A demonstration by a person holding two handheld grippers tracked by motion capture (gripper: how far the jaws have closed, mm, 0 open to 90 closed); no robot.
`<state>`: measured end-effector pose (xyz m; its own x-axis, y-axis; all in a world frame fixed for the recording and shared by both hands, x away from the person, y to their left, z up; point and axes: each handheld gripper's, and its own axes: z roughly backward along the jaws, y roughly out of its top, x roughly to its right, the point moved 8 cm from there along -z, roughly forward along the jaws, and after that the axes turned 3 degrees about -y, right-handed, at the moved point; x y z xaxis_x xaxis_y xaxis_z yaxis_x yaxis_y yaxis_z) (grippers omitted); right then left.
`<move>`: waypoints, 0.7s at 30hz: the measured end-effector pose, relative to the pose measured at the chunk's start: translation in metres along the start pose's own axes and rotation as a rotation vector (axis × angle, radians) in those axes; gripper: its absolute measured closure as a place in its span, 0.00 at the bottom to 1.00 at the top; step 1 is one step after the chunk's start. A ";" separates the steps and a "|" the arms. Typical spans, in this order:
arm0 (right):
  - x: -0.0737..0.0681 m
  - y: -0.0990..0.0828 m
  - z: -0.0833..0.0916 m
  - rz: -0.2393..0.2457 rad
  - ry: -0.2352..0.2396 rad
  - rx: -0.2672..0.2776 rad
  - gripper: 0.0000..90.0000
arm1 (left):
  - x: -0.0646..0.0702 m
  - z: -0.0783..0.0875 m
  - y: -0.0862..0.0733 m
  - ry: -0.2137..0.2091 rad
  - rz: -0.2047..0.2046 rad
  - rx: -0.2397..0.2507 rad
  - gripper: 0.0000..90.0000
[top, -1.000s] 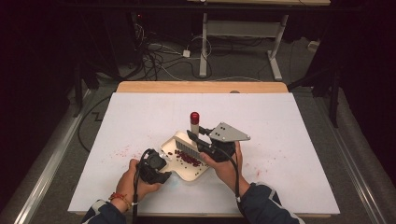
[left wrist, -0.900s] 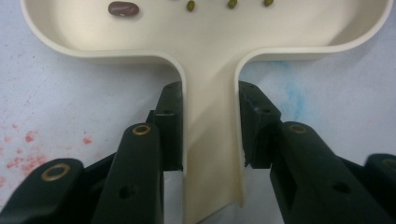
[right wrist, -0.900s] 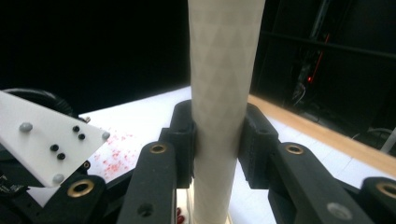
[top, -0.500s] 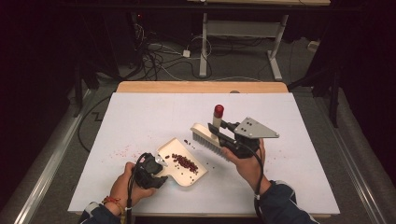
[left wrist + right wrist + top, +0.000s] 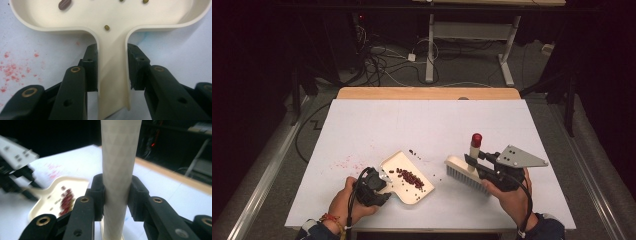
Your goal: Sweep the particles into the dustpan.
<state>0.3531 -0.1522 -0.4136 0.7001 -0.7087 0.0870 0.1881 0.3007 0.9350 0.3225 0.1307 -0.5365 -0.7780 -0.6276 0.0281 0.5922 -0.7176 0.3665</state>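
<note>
high view: l gripper clamps dustpan handle nr table front edge; r gripper grips brush, right of pan, apart.
left gripper view: jaws pinch pan handle, beans inside.
right gripper view: jaws tight on brush handle.
risk: stray beans off pan rim get scattered if sweep's careless; pan tips → spill.
vs earlier: brush moved right, away fr pan; pan stayed put.

A wide white-topped table with a bare wooden far edge bears a cream plastic dustpan near its front, scattered dark beans and faint red stains.
</note>
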 end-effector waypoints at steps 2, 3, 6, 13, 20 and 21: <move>-0.008 -0.002 -0.001 -0.012 0.025 0.002 0.78 | 0.000 0.000 0.000 0.003 -0.001 -0.001 0.71; -0.012 -0.001 -0.004 -0.012 0.034 0.002 0.78 | 0.000 0.000 0.001 0.005 -0.001 -0.001 0.71; -0.025 0.001 -0.011 0.012 0.058 0.004 0.78 | 0.000 0.000 0.001 0.000 -0.001 0.000 0.71; -0.042 0.011 -0.018 0.021 0.091 0.039 0.78 | -0.001 -0.001 0.001 -0.003 -0.004 0.002 0.71; -0.027 0.022 -0.003 0.019 0.035 0.101 0.78 | -0.001 -0.001 0.001 -0.003 -0.004 -0.002 0.71; -0.024 0.021 -0.004 0.029 0.012 0.102 0.78 | -0.001 -0.001 0.001 -0.002 -0.004 -0.003 0.71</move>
<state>0.3430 -0.1265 -0.3970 0.7128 -0.6925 0.1114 0.0969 0.2544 0.9622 0.3240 0.1304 -0.5367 -0.7806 -0.6244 0.0283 0.5898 -0.7209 0.3640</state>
